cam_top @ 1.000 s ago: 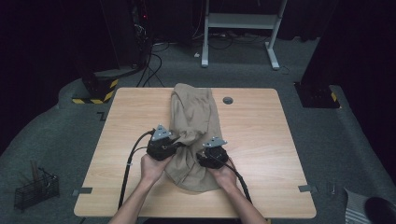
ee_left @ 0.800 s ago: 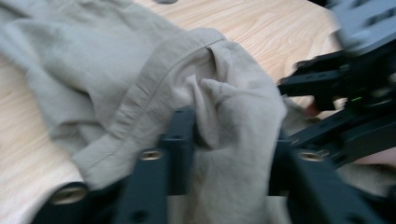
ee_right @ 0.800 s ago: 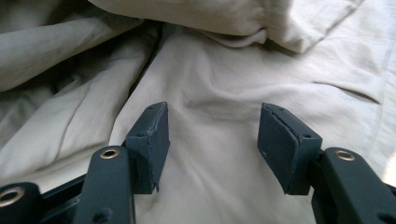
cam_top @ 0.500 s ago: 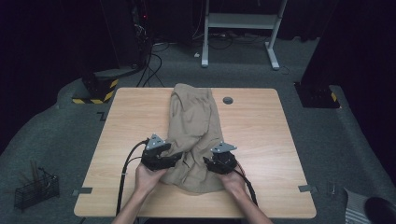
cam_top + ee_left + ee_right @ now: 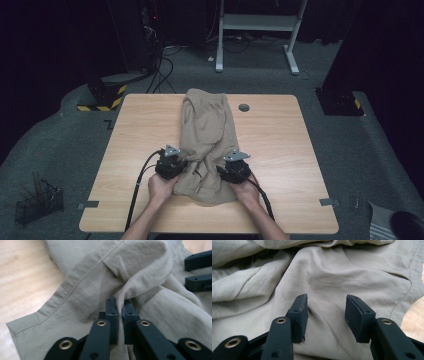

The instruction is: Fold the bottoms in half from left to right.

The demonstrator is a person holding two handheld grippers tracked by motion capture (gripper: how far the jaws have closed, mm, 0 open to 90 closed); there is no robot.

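So the wooden table [image 5: 280, 150] has the khaki shorts [image 5: 205, 130] sprawled down its middle, waistband at the far end. Left gripper [image 5: 119, 308] on the shorts' near left edge has just snapped together, now pinching a raised fold of fabric. Right gripper [image 5: 325, 312] sits on the shorts' near right side, jaws apart over cloth, nothing caught. Looks like left's ready, right needs to bite next.
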